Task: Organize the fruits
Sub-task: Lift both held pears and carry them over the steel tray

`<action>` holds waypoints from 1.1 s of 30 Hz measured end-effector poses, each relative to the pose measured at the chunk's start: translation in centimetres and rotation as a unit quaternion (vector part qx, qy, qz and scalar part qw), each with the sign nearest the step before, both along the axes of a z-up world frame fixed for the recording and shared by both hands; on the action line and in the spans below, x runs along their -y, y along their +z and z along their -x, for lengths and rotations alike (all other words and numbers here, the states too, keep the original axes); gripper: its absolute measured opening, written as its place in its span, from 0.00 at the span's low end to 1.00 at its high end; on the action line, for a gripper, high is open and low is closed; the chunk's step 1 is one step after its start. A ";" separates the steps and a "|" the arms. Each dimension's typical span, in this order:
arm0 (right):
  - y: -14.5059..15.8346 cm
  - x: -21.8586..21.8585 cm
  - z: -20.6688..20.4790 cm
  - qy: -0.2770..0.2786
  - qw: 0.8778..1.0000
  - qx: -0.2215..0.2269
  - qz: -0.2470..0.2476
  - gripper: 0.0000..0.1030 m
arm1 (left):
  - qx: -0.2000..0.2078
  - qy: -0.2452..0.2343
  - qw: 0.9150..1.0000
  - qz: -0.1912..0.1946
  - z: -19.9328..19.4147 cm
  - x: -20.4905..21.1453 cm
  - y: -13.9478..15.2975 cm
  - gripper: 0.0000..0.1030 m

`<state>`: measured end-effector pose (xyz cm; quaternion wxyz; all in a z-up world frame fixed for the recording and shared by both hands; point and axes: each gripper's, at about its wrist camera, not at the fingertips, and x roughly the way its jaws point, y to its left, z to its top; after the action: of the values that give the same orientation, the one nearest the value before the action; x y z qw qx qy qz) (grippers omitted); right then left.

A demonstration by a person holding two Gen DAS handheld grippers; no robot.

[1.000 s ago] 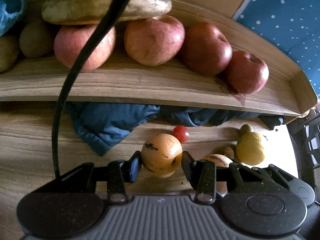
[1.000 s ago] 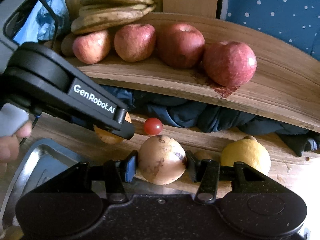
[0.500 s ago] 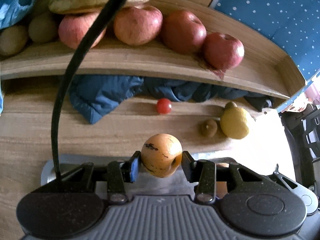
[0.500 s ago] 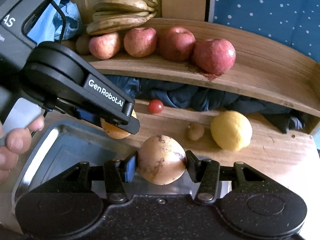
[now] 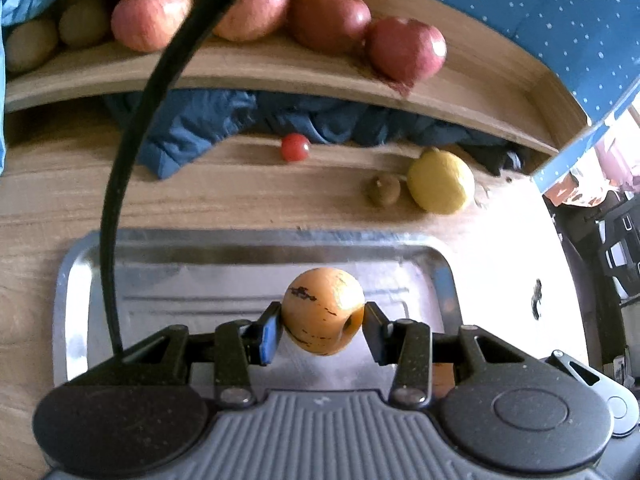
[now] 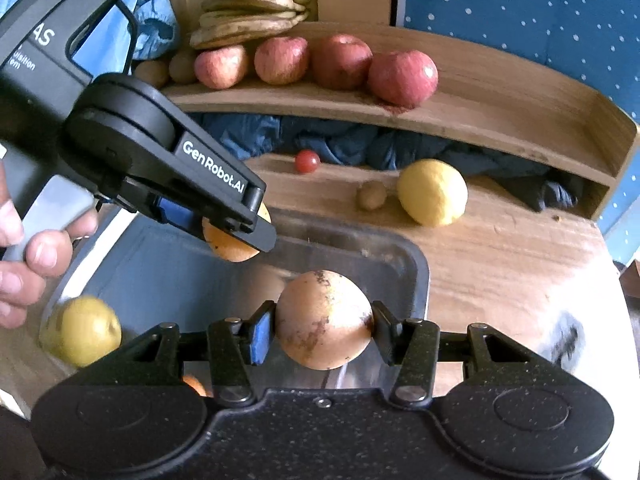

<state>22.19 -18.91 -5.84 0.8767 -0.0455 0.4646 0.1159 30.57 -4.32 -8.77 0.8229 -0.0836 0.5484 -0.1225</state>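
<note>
Both claws loaded. My left gripper (image 5: 323, 326) is clenched on a round orange fruit with dark scuffs (image 5: 323, 316); my right gripper (image 6: 324, 332) is clenched on a bigger tan-orange fruit with brown blotches (image 6: 325, 318). Pads press both sides of each fruit, and both hang above the shiny rectangular metal tray (image 5: 256, 240), neither touching it.

Progress, as I read it: early-to-mid. In the right wrist view a yellow-green round fruit (image 6: 82, 330) sits at the tray's near left corner, blurred, and a sliver of something orange (image 6: 196, 384) shows below my right claw; can't tell what it is. The two held fruits are not set down yet.

Left out on the wooden tabletop (image 5: 240, 200): small red cherry tomato (image 5: 295, 147), small brown kiwi-like fruit (image 5: 384, 189), and yellow lemon (image 5: 440, 181) just beside it. The curved wooden shelf (image 6: 480, 120) holds four red apples (image 6: 402, 76), a bunch of browning bananas (image 6: 256, 4) and some brownish fruit at its left end. Whether those count as sorted, I can't tell.

Versus a second ago: both claws were down near the tabletop, close to the shelf and the crumpled blue cloth (image 5: 192, 132), with little of the tray visible. Now both have pulled back over the tray, the shelf reads farther off, and the kiwi-like fruit is in plain view. Grips unchanged.
</note>
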 end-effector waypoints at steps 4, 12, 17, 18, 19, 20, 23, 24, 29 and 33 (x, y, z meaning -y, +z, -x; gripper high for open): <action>0.1 0.3 1.0 -0.001 1.000 -0.005 0.001 0.51 | -0.005 -0.006 1.000 -0.001 0.8 0.6 -0.3 0.46; 0.2 0.8 2.6 -0.002 1.000 -0.011 0.003 0.51 | -0.014 -0.014 1.000 -0.001 2.2 1.5 -0.8 0.46; 0.2 1.1 3.2 -0.002 1.000 -0.014 0.004 0.51 | -0.019 -0.018 1.000 -0.003 2.7 1.9 -0.9 0.46; 0.2 1.1 3.3 -0.002 1.000 -0.015 0.004 0.51 | -0.020 -0.019 1.000 -0.004 2.7 1.9 -1.0 0.46; 0.2 1.2 3.4 -0.002 1.000 -0.015 0.003 0.51 | -0.022 -0.020 1.000 -0.004 2.8 2.0 -1.0 0.46; 0.2 1.2 3.5 -0.002 1.000 -0.015 0.003 0.51 | -0.023 -0.021 1.000 -0.004 2.9 2.0 -1.0 0.46; 0.2 1.2 3.6 -0.001 1.000 -0.014 0.002 0.51 | -0.025 -0.026 0.999 -0.006 3.1 2.2 -1.1 0.46; 0.2 1.3 3.6 -0.002 1.000 -0.013 0.002 0.51 | -0.026 -0.029 0.999 -0.006 3.2 2.3 -1.1 0.46; 0.1 1.2 3.4 -0.004 1.000 -0.013 0.003 0.51 | -0.035 -0.035 0.999 -0.007 3.7 2.6 -1.4 0.46; 0.0 1.1 3.2 -0.002 1.000 -0.015 0.007 0.51 | -0.037 -0.030 0.999 -0.004 3.7 2.2 -1.4 0.46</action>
<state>18.97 -20.02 -5.86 0.8694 -0.0489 0.4788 0.1121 26.84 -6.56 -10.16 0.7982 -0.0685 0.5814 -0.1421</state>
